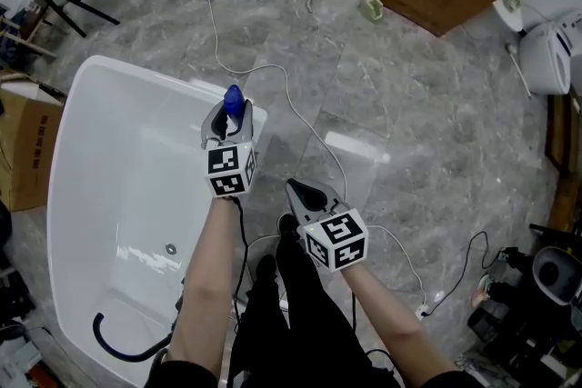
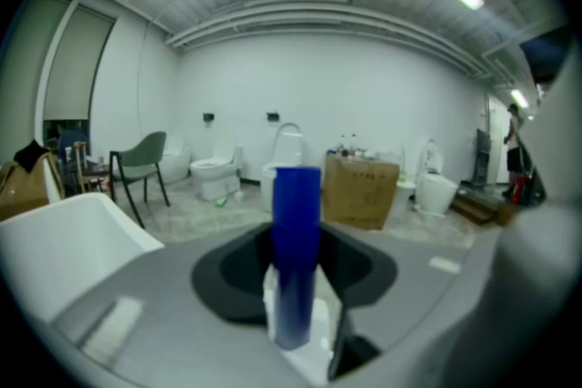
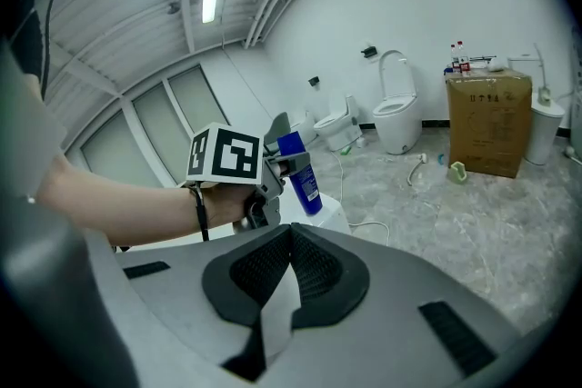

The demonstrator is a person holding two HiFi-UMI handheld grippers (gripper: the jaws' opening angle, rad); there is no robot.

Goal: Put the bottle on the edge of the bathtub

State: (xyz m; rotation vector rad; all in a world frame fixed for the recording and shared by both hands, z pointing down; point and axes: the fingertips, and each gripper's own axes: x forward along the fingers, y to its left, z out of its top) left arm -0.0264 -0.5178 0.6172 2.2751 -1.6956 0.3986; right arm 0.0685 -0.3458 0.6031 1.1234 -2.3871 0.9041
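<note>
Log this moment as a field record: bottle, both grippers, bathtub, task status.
bottle: blue cylindrical plastic bottle, upright, at a rim corner of the bathtub
left gripper: left gripper closed on the bottle
right gripper: right gripper with jaws together, empty, over the grey marble floor
bathtub: white bathtub, rim bare apart from that corner
task status: bottle not yet released; contact with the rim cannot be told
</note>
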